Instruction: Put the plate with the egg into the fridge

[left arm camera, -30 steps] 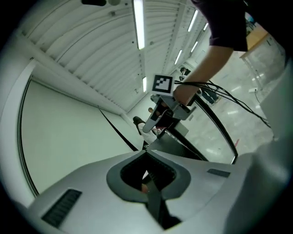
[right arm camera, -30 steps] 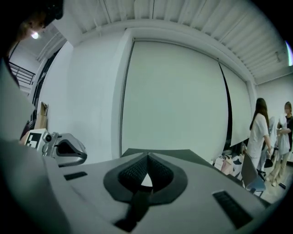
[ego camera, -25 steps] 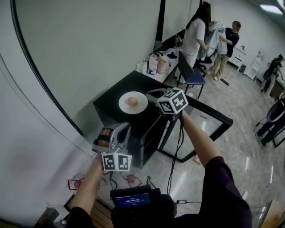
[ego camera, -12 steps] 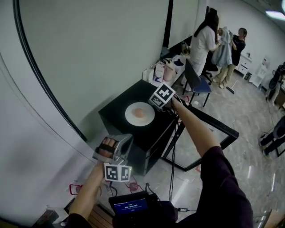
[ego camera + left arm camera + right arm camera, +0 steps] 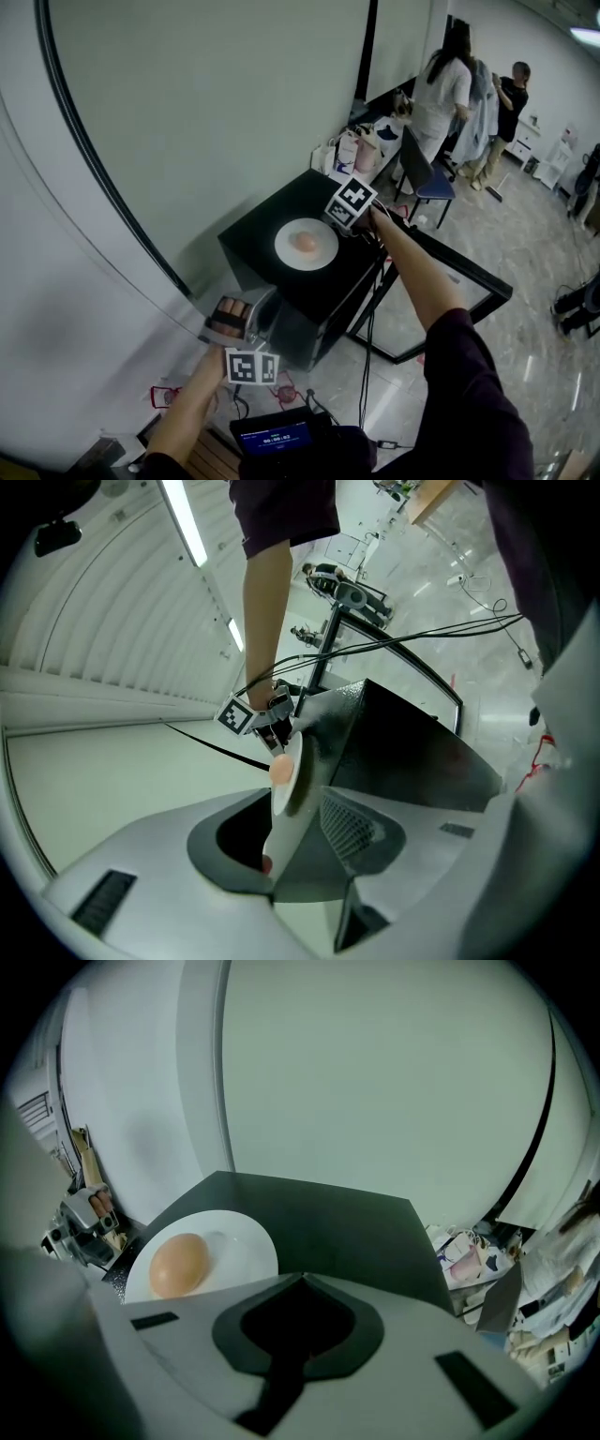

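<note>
A white plate [image 5: 292,259] with a brown egg [image 5: 305,242] lies on top of the small black fridge [image 5: 260,223]. My right gripper [image 5: 337,228] hangs at the plate's right rim, jaws shut with nothing in them. Whether it touches the rim I cannot tell. In the right gripper view the plate [image 5: 236,1244] and egg [image 5: 178,1263] lie just ahead and to the left of that gripper [image 5: 300,1284]. My left gripper [image 5: 271,304] is low by the fridge's front left corner. Its jaws [image 5: 289,853] have just been opening and stand slightly parted, with nothing between them.
The fridge's glass door [image 5: 448,284] stands swung open to the right. A blue chair [image 5: 427,174] and bags [image 5: 345,150] stand behind the fridge, and people [image 5: 456,82] further back. Cables hang from my right arm. A device with a lit screen [image 5: 273,434] is at the bottom.
My right gripper has gone forward and down to the plate's right rim. The left gripper has sunk a little beside the fridge.
</note>
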### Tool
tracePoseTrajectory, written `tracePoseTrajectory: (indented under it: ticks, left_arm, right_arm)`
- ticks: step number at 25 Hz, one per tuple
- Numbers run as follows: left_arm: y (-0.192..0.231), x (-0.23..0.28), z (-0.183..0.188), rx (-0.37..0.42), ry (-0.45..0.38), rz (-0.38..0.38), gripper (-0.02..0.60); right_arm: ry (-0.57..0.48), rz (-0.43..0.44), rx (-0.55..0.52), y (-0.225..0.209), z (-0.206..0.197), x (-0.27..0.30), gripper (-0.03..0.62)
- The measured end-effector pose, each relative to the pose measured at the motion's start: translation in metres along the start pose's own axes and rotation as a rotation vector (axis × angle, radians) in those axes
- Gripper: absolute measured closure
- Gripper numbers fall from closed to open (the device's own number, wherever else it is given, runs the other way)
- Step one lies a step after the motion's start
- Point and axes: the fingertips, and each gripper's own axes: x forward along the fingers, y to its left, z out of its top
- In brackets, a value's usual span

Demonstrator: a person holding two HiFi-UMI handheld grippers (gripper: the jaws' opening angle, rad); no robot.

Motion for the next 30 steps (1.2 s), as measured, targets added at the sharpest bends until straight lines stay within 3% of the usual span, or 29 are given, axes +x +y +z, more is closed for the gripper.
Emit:
tracePoseTrajectory:
  ticks: [13,23,26,30]
  left_arm:
    - [-0.011,0.001,-0.027,0.111,0.051,-0.012,0.457]
    - [-0.010,0.001,-0.042,0.243,0.067,0.005,0.462]
    - [-0.002,-0.001,-0.041,0.298,0.069,0.046,0.535]
    - [0.001,0.000,-0.042,0.362,0.074,0.063,0.548]
  right_arm:
    - [-0.017,0.115,-0.150,0.074,0.013,0.000,0.588]
    - [-0.052,0.170,-0.167,0.125,0.021,-0.005,0.588]
    - [-0.063,0.168,-0.156,0.130,0.021,-0.007,0.588]
    - [-0.084,0.162,-0.121,0.129,0.018,-0.008,0.588]
